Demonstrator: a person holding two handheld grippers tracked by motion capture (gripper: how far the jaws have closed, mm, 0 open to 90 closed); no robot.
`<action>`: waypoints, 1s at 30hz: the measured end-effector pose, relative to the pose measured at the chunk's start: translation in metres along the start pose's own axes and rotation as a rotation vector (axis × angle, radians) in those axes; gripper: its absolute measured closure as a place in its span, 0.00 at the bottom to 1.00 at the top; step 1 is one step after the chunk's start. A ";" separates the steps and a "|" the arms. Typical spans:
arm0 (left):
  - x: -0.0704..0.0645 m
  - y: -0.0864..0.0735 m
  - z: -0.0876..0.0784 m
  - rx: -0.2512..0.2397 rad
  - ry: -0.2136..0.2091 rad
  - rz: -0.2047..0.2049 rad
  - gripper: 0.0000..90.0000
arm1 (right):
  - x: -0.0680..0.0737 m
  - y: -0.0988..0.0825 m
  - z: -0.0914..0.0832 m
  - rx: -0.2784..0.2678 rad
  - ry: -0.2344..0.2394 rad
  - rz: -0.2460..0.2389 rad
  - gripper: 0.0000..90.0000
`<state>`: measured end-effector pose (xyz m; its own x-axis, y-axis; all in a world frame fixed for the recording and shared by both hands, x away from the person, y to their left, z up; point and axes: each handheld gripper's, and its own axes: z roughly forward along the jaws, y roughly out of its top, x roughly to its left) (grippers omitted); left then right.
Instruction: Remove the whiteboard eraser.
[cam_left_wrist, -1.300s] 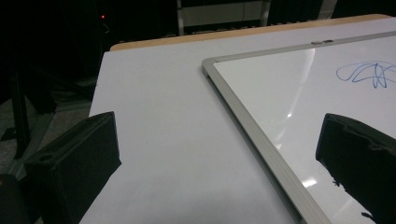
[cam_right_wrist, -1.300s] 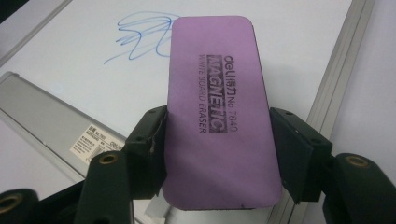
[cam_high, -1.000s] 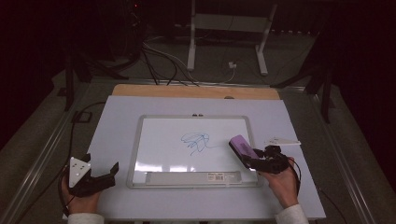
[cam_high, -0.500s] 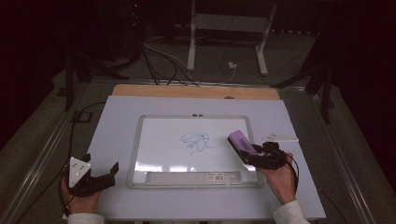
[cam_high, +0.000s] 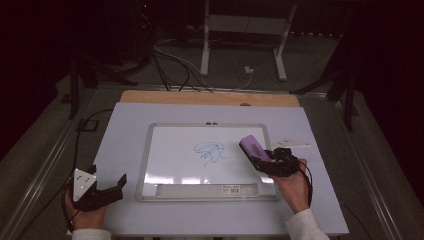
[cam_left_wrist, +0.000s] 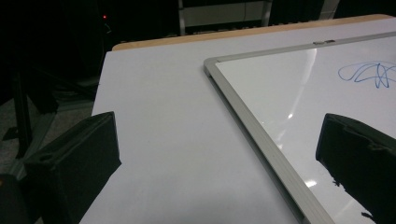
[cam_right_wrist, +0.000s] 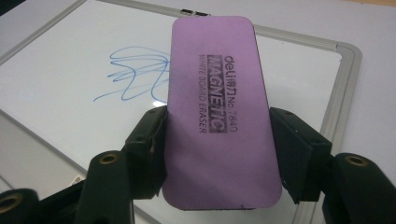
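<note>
The flat purple rectangular foam eraser (cam_right_wrist: 219, 112), printed "deli No. 7840 MAGNETIC WHITE BOARD ERASER", is clamped by the right tool (cam_right_wrist: 217, 149) above the silver-framed whiteboard (cam_high: 150, 150), near its blue scribble (cam_high: 210, 152). The left tool (cam_high: 102, 192) rests spread apart on the white surface (cam_high: 125, 120).

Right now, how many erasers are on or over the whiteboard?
1. The purple eraser is clamped between the right gripper jaws, over the whiteboard near its right edge, beside the blue scribble. None other visible.
</note>
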<state>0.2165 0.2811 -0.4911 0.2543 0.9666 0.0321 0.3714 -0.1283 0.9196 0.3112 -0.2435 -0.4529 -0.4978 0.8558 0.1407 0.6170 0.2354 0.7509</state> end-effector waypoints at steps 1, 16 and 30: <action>0.000 0.000 0.000 0.000 0.001 -0.002 0.01 | 0.001 0.001 0.001 -0.002 -0.001 0.002 0.45; 0.001 -0.001 0.001 0.003 0.003 -0.004 0.01 | 0.008 0.015 0.012 -0.042 0.013 0.022 0.45; 0.001 -0.001 0.002 0.006 0.004 -0.003 0.01 | 0.013 0.021 0.027 -0.040 -0.005 0.012 0.45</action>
<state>0.2181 0.2821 -0.4927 0.2495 0.9679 0.0309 0.3774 -0.1265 0.9174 0.3346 -0.2152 -0.4530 -0.4873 0.8609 0.1463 0.5979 0.2069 0.7744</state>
